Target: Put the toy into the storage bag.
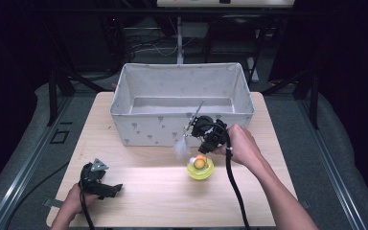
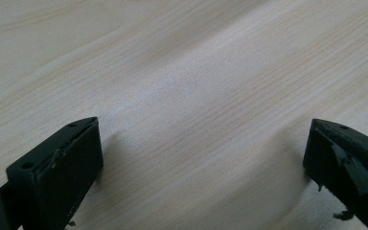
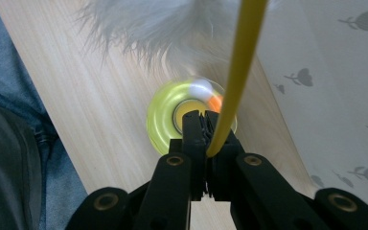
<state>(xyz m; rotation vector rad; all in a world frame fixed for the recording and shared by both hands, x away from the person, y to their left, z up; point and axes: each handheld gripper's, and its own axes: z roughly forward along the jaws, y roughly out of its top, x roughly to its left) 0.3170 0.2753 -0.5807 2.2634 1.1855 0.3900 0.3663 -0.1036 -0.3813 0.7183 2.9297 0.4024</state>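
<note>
Your right gripper [image 3: 206, 132] has its jaws pinched tight on a thin yellow rod [image 3: 239, 72]. The rod carries a white feather tuft [image 3: 158, 24]; together they look like a feather wand toy. From above, the gripper [image 1: 206, 136] hangs just in front of the fabric storage bin [image 1: 139, 129], with the feather [image 1: 180, 147] dangling beside a yellow-green ring toy [image 1: 201, 167] that has an orange ball at its centre. The pinch low on the rod probably gives you control of the wand's swing; the bin behind looks the likely destination.

The right gripper view shows the clamp itself and the bin's printed fabric [image 3: 345, 96]. The high view shows the wand's far end, tilted over the bin wall.

Your left gripper [image 1: 100, 184] rests wide open on the wooden table [image 2: 196, 72], holding nothing, well apart from the toys.
</note>
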